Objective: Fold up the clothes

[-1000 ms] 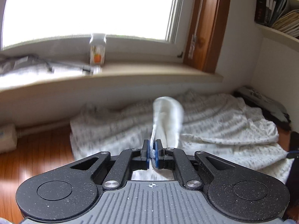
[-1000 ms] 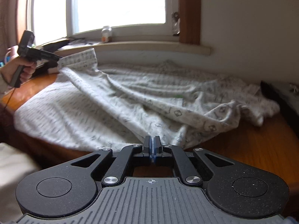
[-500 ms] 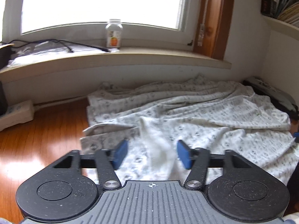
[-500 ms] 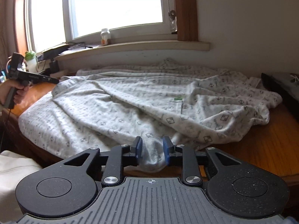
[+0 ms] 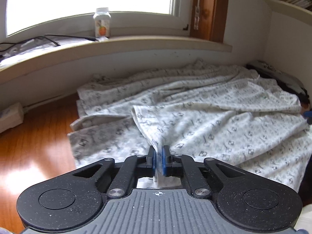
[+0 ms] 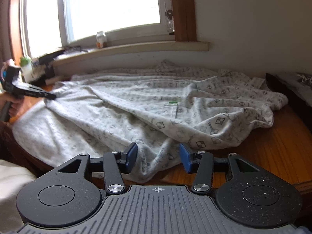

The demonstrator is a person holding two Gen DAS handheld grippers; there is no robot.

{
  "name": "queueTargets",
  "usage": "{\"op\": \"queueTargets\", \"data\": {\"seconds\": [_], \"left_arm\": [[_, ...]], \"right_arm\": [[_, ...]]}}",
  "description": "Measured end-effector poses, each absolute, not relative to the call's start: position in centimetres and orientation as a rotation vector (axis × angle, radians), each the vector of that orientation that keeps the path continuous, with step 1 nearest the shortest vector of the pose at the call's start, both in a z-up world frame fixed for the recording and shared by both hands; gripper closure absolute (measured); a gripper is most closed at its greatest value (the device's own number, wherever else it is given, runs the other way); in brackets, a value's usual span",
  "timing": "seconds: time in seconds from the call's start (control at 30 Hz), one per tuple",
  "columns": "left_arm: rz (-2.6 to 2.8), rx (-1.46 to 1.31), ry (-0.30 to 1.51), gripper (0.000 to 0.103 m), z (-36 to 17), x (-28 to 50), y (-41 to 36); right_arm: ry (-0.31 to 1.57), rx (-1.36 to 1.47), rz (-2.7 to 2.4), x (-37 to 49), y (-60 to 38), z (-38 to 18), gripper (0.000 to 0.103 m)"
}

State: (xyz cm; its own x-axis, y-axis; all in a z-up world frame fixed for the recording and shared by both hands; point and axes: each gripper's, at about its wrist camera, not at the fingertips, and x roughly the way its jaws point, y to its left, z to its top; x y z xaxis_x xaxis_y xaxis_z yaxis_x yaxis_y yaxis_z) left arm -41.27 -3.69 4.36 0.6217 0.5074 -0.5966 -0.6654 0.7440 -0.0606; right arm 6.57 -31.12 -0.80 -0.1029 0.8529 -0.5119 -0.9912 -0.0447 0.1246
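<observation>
Left gripper: jaws pinched tight on a raised fold of the patterned garment, the cloth bunched between the blue pads and rising to a peaked ridge just ahead of them.

Right gripper: jaws opening, about halfway apart; a drooping edge of the same garment lies between the pads, which do not press on it.

Garment: a pale knit piece printed with small grey squares, spread crumpled over the wooden tabletop, its long axis running side to side across both views, its far edge against the wall under the window sill.

Relation that matters: from the right gripper the near hem hangs over the table edge directly ahead and slightly below the fingers; the left gripper, seen at far left in the right wrist view with a hand on its grip, holds the opposite end. The two stand well apart along the garment's length.

Nearer hand: the right one sits over the hem's drooping corner and would need only to close; the left already has its corner.

Step in hand, as judged: securing both ends so the cloth can be lifted or drawn flat before a first fold. Folding proper looks barely begun.

Surroundings: a pill bottle and cables on the sill, a power strip at the left wall.
</observation>
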Motion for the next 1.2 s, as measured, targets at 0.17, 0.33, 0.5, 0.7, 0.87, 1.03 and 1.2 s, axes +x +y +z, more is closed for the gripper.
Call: {"op": "queueTargets", "data": {"seconds": [0.17,0.33,0.5,0.7,0.87,1.03,1.2], "left_arm": [[0.718,-0.294,0.597,0.091,5.3,-41.9,-3.5],[0.772,-0.196,0.594,0.054,6.5,-39.8,-4.7],[0.612,-0.134,0.58,0.054,7.4,-33.8,-7.6],[0.322,-0.076,0.581,0.061,7.1,-23.5,-13.7],[0.127,0.009,0.631,0.062,5.2,-16.3,-19.3],[0.022,0.056,0.674,0.062,3.1,-13.3,-22.3],[-0.005,0.061,0.675,0.086,2.1,-12.7,-22.8]], "right_arm": [[0.515,-0.356,1.582,7.1,-32.2,-0.5,0.054],[0.524,-0.354,1.506,8.6,-32.5,-1.0,0.054],[0.49,-0.384,1.445,9.3,-32.2,-1.4,0.051],[0.434,-0.459,1.393,10.1,-31.3,-1.8,0.048],[0.367,-0.542,1.371,10.4,-30.7,-2.0,0.047],[0.303,-0.593,1.376,10.7,-29.7,-2.2,0.047],[0.271,-0.641,1.429,10.6,-29.0,-1.7,0.082]]}}
